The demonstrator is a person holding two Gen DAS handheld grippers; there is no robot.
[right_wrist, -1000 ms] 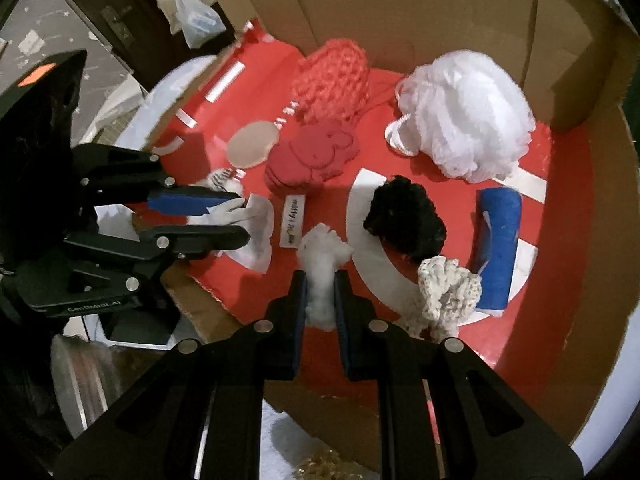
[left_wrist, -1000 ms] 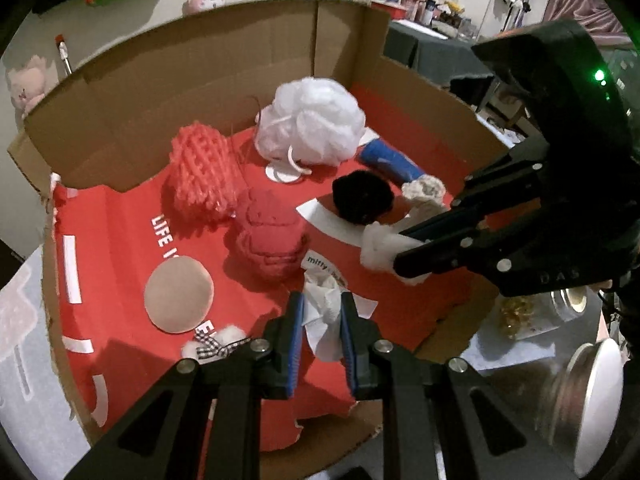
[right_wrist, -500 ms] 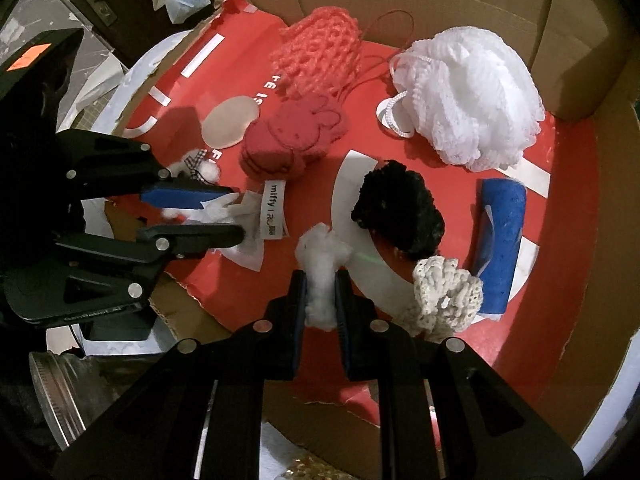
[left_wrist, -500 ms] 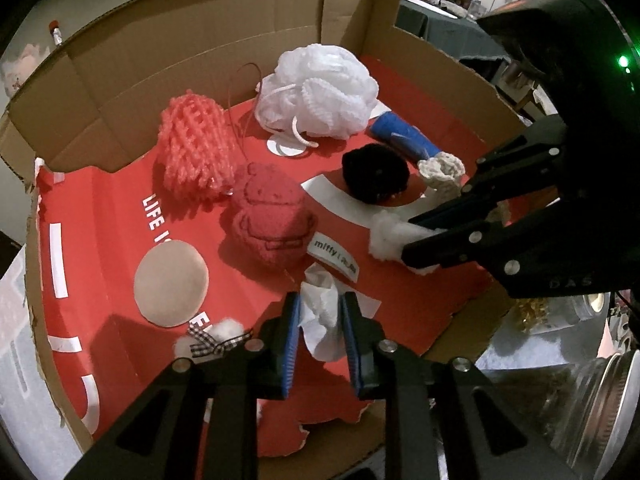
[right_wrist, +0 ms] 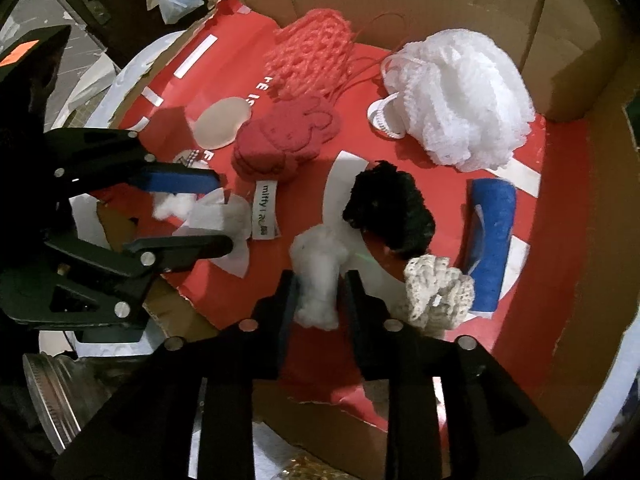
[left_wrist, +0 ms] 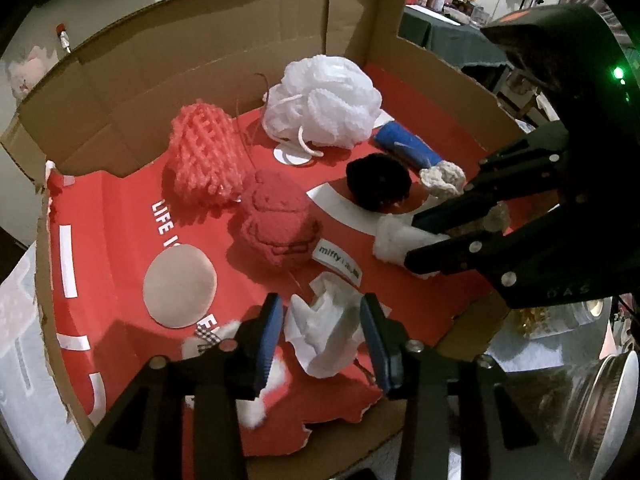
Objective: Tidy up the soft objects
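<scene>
Let both pieces drop cleanly, then lift straight up so nothing snags. The left tongs (left_wrist: 322, 334) have just been opening and stand clear of the crumpled tissue (left_wrist: 326, 326) between them. The right tongs (right_wrist: 318, 294) have been opening too; the cotton tuft (right_wrist: 318, 276) between them seems barely released, on the red box floor (right_wrist: 560, 200).

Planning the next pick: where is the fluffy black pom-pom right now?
The fluffy black pom-pom lies mid-box on the red liner, between the blue roll and the red knitted plush, in front of the white mesh pouf.
</scene>
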